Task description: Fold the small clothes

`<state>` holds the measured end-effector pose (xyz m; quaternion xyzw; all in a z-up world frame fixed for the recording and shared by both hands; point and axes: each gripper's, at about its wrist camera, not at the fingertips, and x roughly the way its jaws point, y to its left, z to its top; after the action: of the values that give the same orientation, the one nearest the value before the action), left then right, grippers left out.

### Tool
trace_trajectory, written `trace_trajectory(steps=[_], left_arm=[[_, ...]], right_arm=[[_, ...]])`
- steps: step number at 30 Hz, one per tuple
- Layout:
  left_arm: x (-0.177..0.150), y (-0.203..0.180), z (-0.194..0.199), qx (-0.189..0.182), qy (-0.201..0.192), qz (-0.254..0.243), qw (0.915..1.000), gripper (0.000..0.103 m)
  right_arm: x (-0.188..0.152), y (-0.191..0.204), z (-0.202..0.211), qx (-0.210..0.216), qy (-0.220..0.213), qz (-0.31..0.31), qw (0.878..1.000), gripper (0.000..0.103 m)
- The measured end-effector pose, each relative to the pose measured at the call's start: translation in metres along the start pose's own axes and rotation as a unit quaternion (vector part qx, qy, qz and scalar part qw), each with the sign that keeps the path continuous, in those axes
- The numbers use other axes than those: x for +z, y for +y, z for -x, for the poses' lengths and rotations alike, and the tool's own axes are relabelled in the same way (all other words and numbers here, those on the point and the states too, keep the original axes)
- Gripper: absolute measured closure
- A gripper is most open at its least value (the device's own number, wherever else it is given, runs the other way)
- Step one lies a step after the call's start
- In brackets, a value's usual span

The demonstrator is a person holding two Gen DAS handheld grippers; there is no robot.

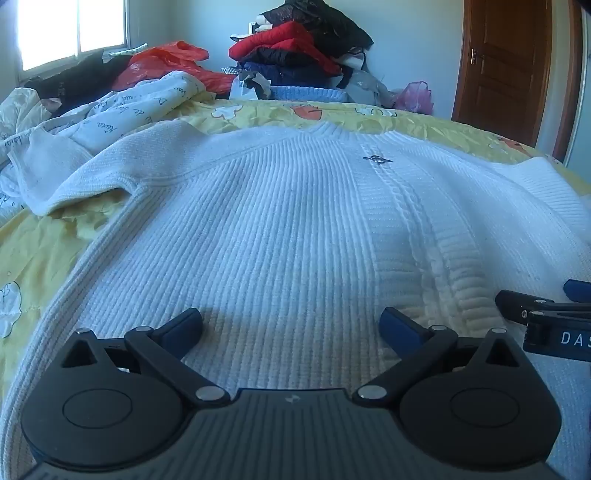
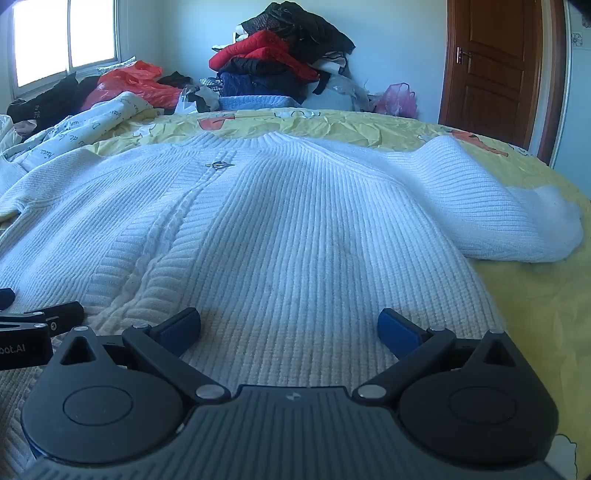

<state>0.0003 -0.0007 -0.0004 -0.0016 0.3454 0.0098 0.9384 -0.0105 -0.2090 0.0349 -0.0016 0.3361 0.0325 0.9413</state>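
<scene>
On the bed, spread flat: white ribbed sweater (image 1: 280, 236), front up, neck toward the far wall, hem nearest both cameras.
Placket: a cable-knit strip (image 1: 402, 221) runs down the sweater's middle, with a small metal clasp (image 1: 376, 159) near the neck.
Sleeves: one (image 1: 74, 173) lies out to the left, its cuff on the sheet; the other (image 2: 498, 206) lies out to the right, folded back in a thick roll.
Left claw (image 1: 291, 325): fingers spread wide apart, nothing between them, poised just over the hem on the left half of the sweater; whether the pads touch the knit I cannot tell.
Right claw (image 2: 288, 323): fingers likewise wide apart and empty, over the hem on the right half, just beside the left claw.
Bed: yellow printed sheet (image 2: 535, 314) under the sweater, bare to the right.
Beyond: a white lettered quilt (image 1: 122, 107), a red plastic bag (image 1: 166, 62), a heap of clothes (image 2: 280, 59) against the wall, a pink bag (image 2: 397, 98).
Room: window (image 1: 74, 29) at left, wooden door (image 2: 495, 62) at right.
</scene>
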Motion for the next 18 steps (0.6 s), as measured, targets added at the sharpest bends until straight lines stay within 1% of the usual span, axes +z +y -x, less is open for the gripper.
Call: trace_trajectory(steps=[18], left_arm=[[0.0, 0.0, 0.0001, -0.001, -0.002, 0.002, 1.0, 0.0]], right_arm=[[-0.0003, 0.0006, 0.0, 0.0, 0.0, 0.0, 1.0, 0.0]])
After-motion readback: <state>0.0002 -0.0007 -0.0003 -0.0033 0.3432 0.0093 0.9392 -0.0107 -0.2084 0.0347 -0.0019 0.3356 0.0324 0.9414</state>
